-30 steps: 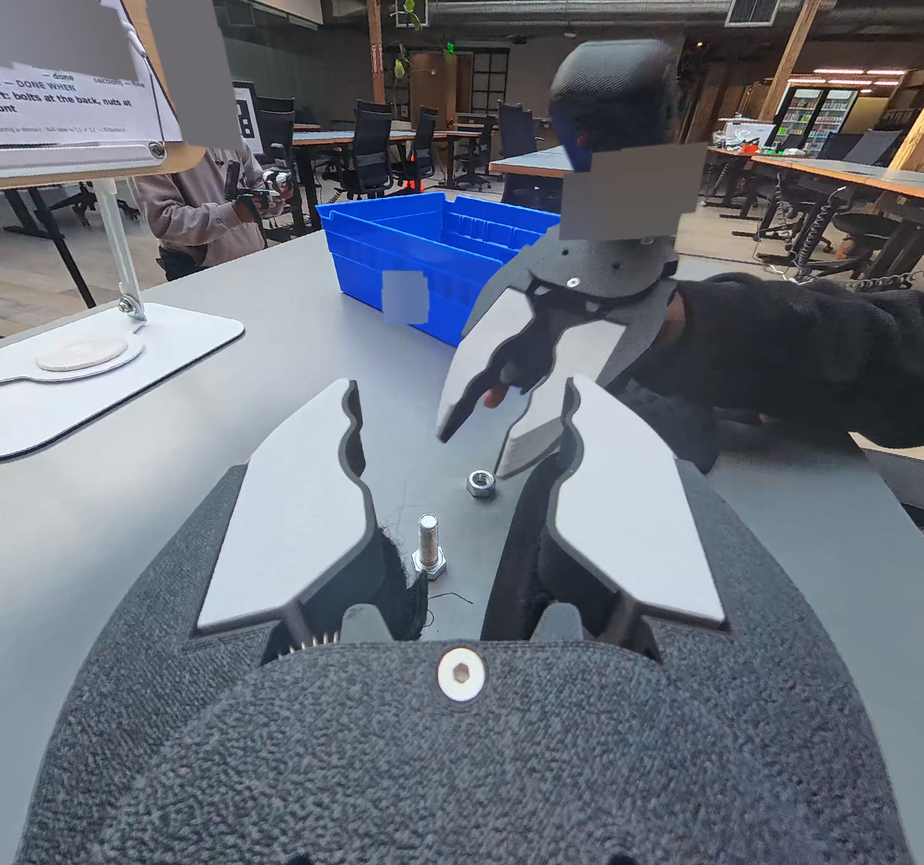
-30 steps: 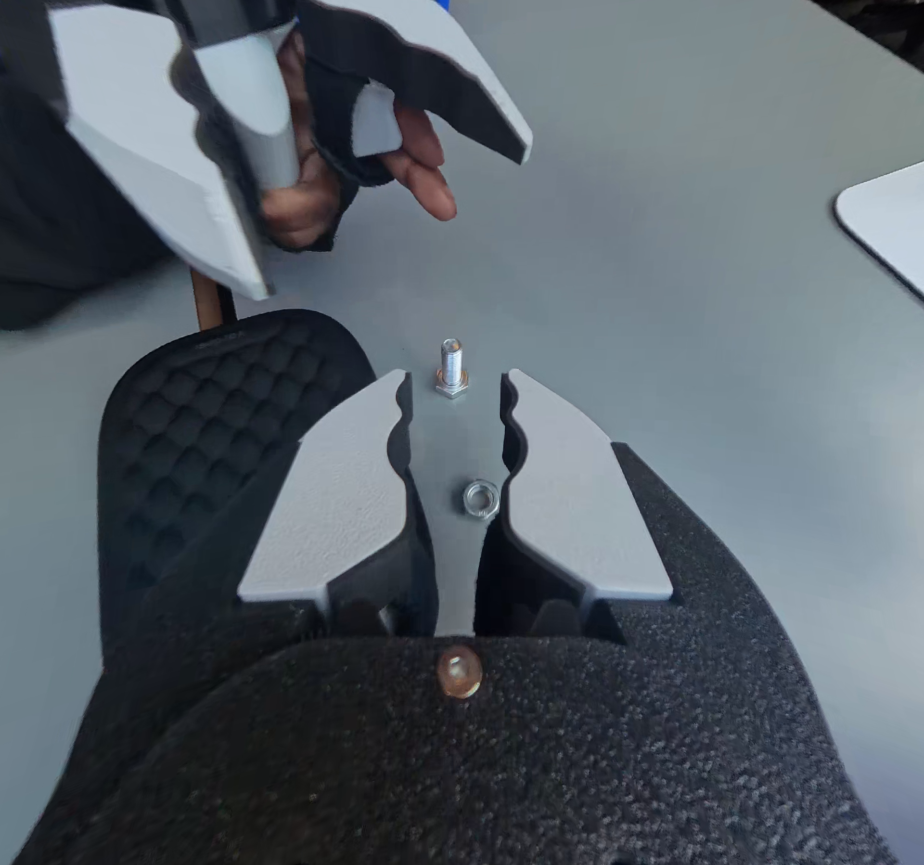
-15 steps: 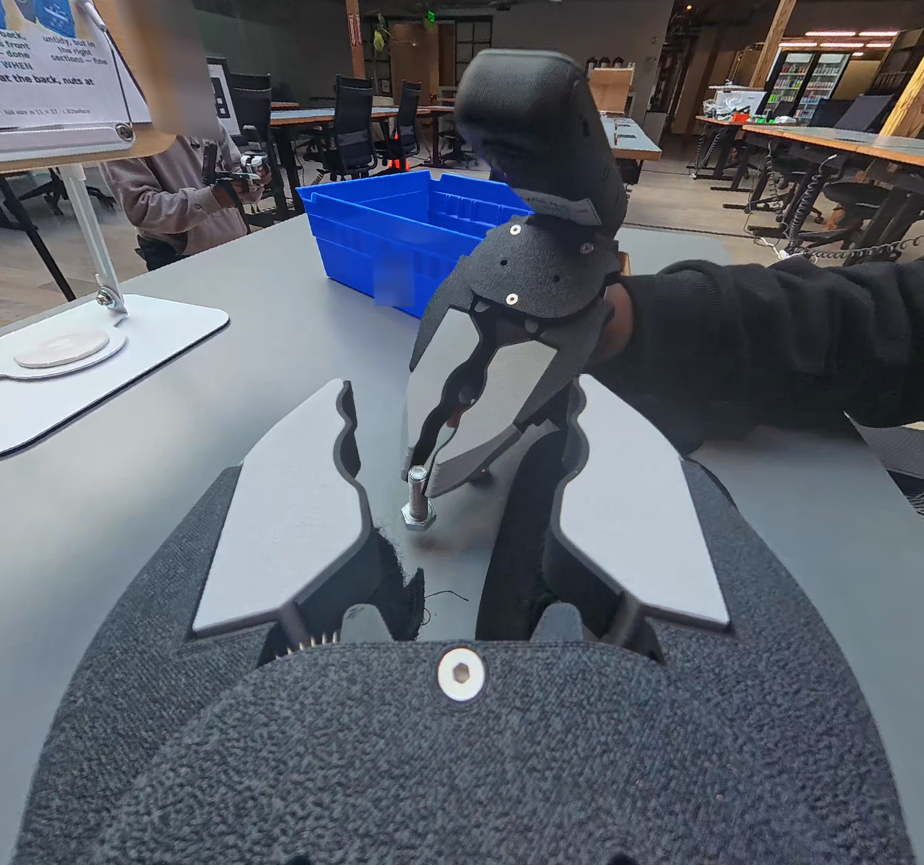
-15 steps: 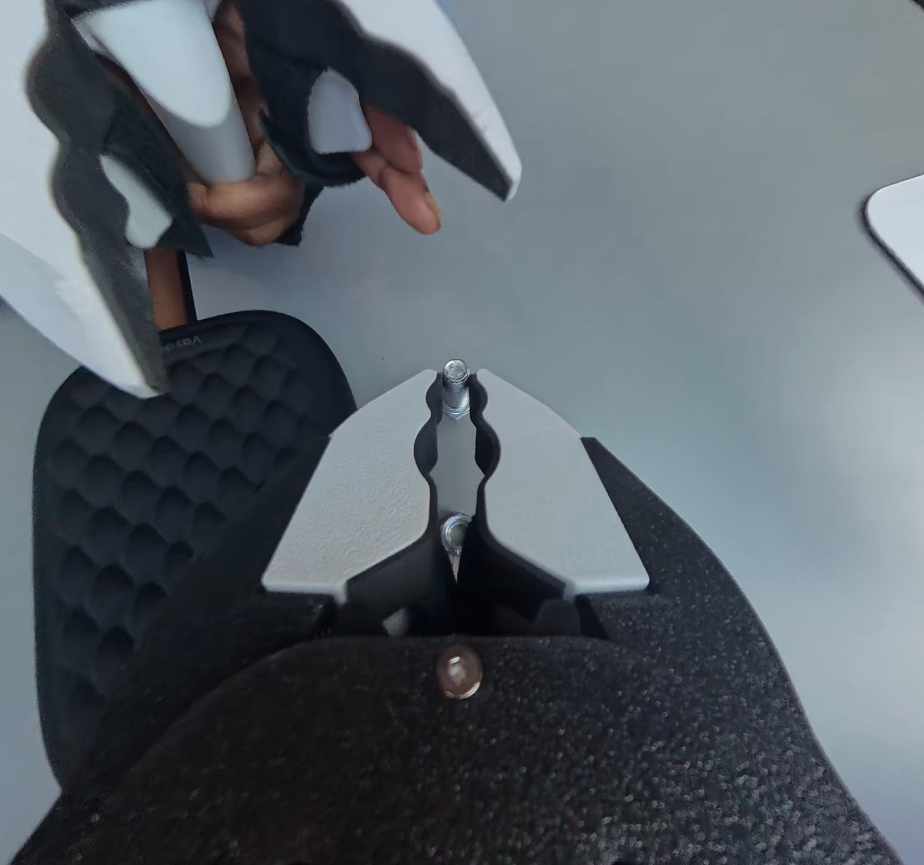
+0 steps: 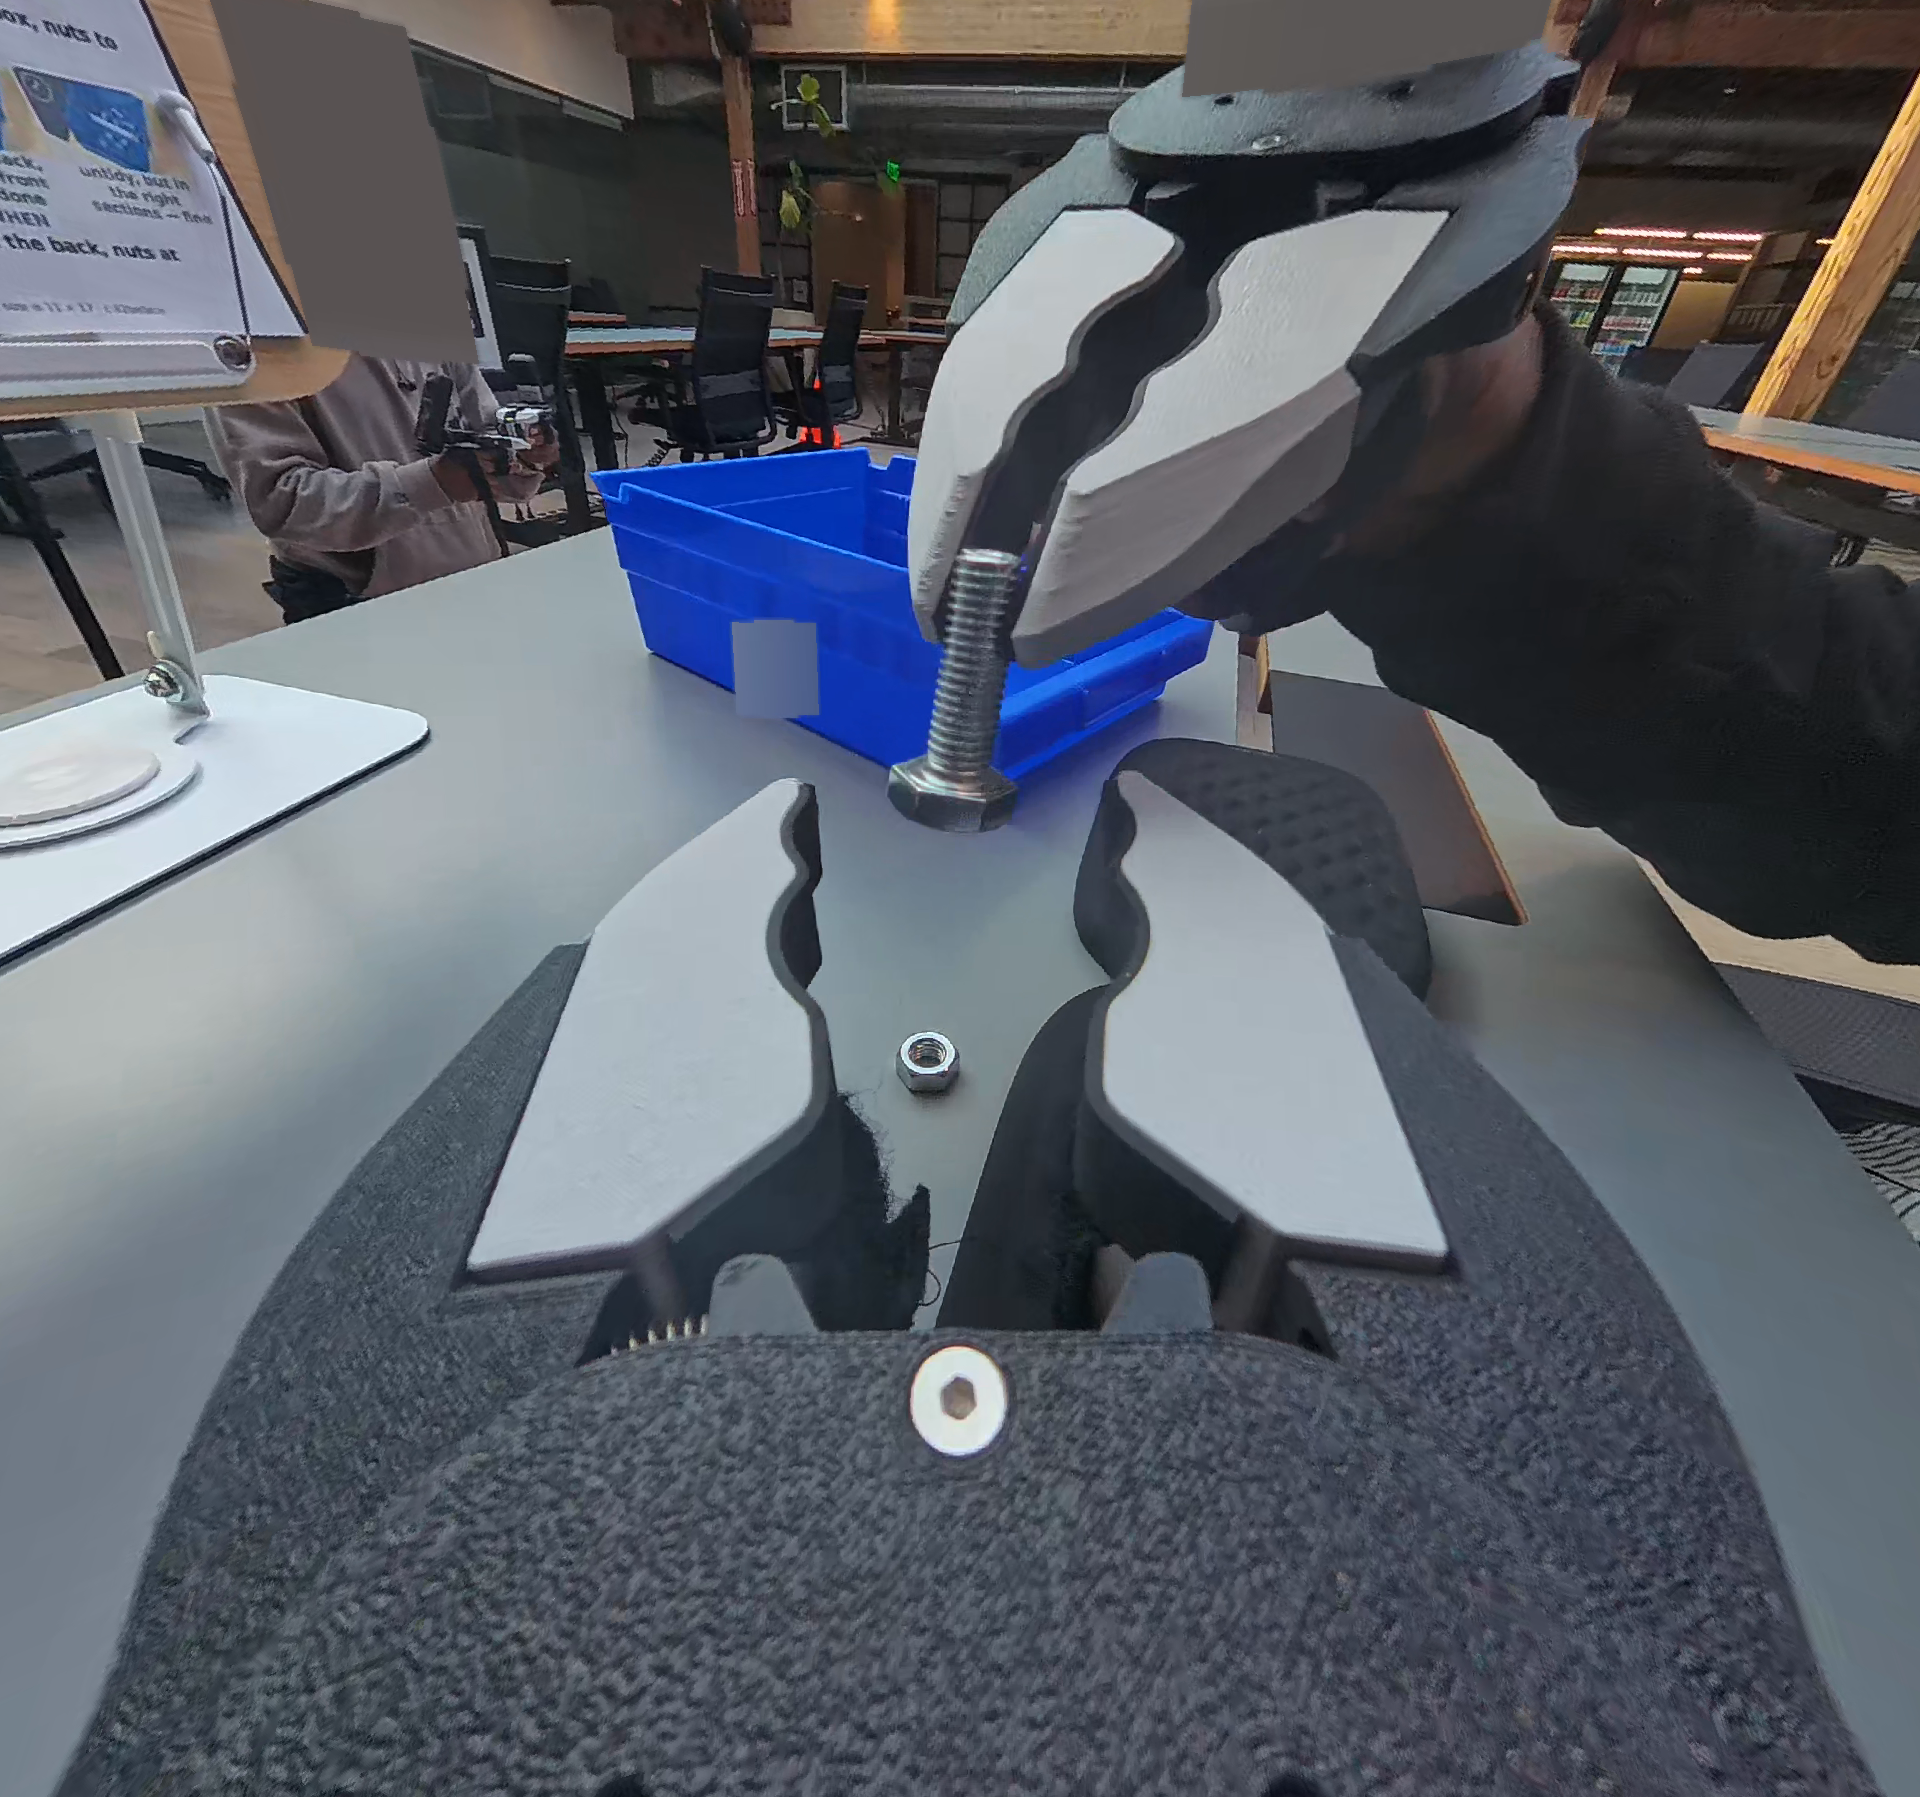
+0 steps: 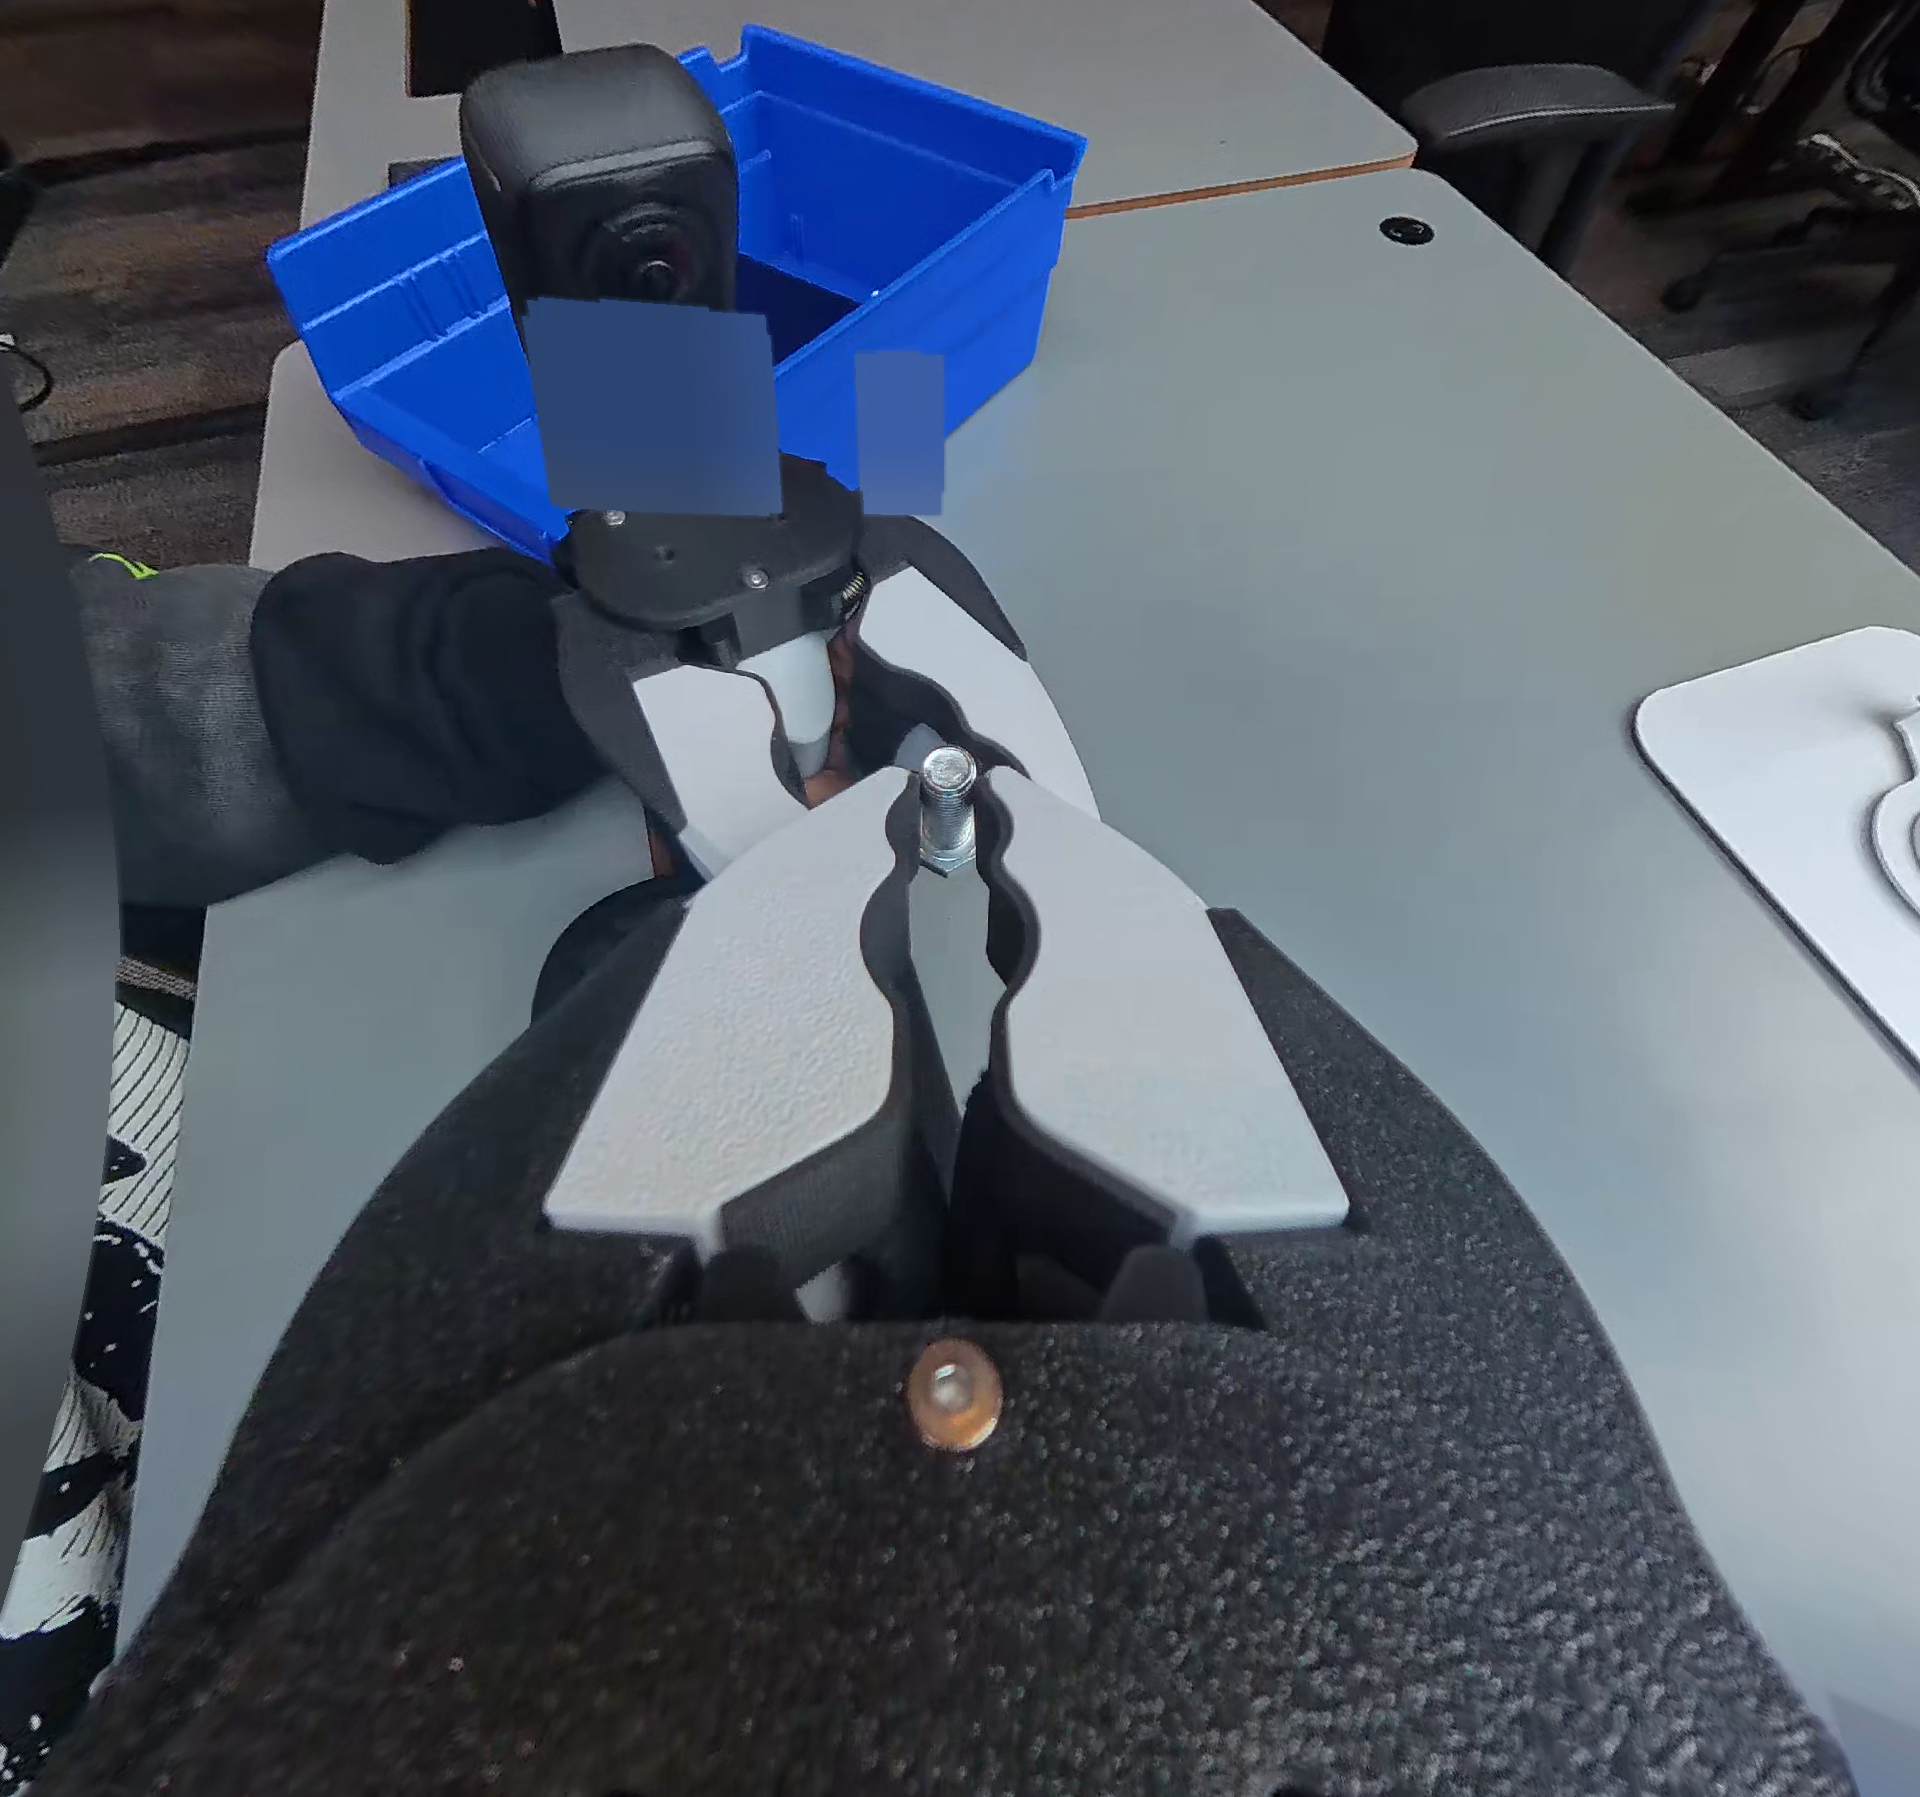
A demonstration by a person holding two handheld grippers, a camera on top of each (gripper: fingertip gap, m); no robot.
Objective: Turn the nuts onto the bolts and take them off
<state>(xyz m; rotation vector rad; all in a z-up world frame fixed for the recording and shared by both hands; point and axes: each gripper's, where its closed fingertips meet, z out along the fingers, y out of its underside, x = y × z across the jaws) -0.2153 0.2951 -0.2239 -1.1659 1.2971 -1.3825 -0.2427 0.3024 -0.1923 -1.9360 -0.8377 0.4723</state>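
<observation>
My right gripper (image 6: 948, 802) is pinched on the bolt (image 6: 945, 828), fingertips clamped on the threaded end, head hanging down. In the left wrist view it sits upper centre of the frame, the right gripper (image 5: 987, 604) holding the bolt (image 5: 961, 698) upright w/ a slight tilt, hex head low over the table (image 5: 468, 916), just in front of the blue bin (image 5: 748, 552); can't tell if the head touches the table or hangs just clear. 0.5 s ago that bolt stood on the table betw. my left fingers w/ the right gripper closing on it; 1 s ago the right gripper was spread, w/ the nut betw. its fingers and the bolt at the tips.

My left gripper (image 5: 951, 843) is spread wide, holding nothing. The nut (image 5: 927, 1061) lies flat on the table betw. its two fingers, centre of frame, apart from both. 1 s ago the nut lay beyond the bolt near the fingertips; now it's further in, so the left gripper has moved fwd over it. In the right wrist view the left gripper (image 6: 831, 812) shows at centre, just behind my right tips, its camera block standing in front of the bin (image 6: 935, 189) in the upper left.

Further out: a white stand base (image 5: 208, 781) at the left edge w/ a clipboard sheet (image 5: 104, 189) upper left, same as before. A person in a light sleeve (image 5: 343, 490) stands behind the table at left. My black sleeve (image 5: 1662, 656) fills the right side.
</observation>
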